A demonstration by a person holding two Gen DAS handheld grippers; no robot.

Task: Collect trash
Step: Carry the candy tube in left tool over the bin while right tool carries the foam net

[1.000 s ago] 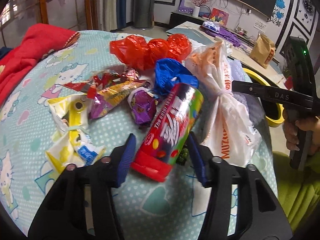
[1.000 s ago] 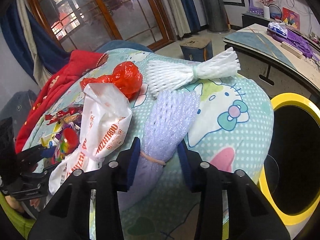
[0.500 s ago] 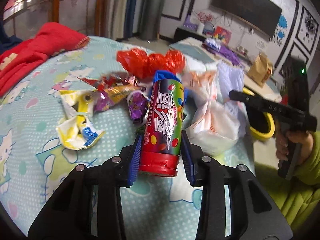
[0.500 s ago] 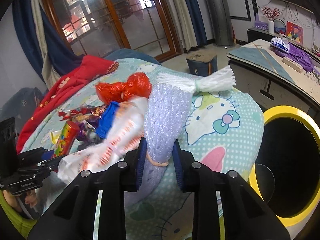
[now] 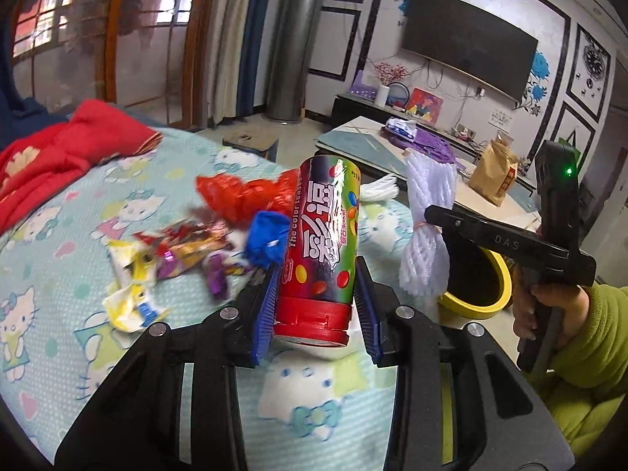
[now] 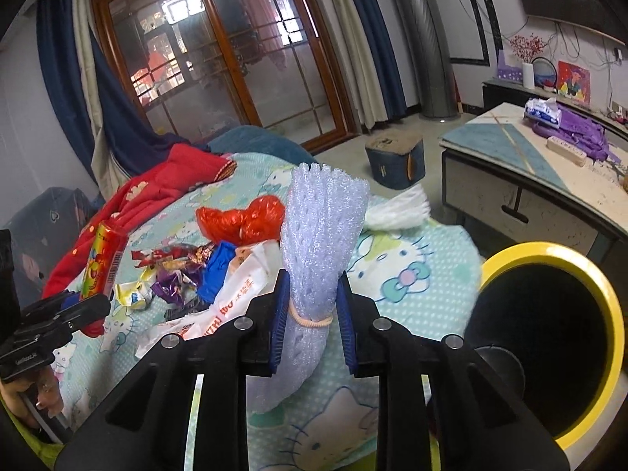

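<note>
My left gripper (image 5: 316,306) is shut on a red-and-green candy tube (image 5: 322,243), lifted upright above the bed; the tube also shows in the right wrist view (image 6: 103,261). My right gripper (image 6: 310,314) is shut on a pale purple foam net bundle (image 6: 318,247) tied with a rubber band, raised off the bed; the bundle also shows in the left wrist view (image 5: 428,235). A pile of trash stays on the bed: red plastic bag (image 6: 243,219), blue wrapper (image 6: 214,271), white printed bag (image 6: 219,306), candy wrappers (image 5: 180,247), white foam net (image 6: 396,212).
A yellow-rimmed black bin (image 6: 549,337) stands at the right beside the bed. The bed has a Hello Kitty sheet (image 5: 59,294) and a red blanket (image 5: 51,157) at its far left. A low table (image 6: 549,180) stands beyond the bin.
Both grippers have risen off the bed with their loads: the left with the candy tube, the right with the purple foam net. The white printed bag dropped back onto the bed.
</note>
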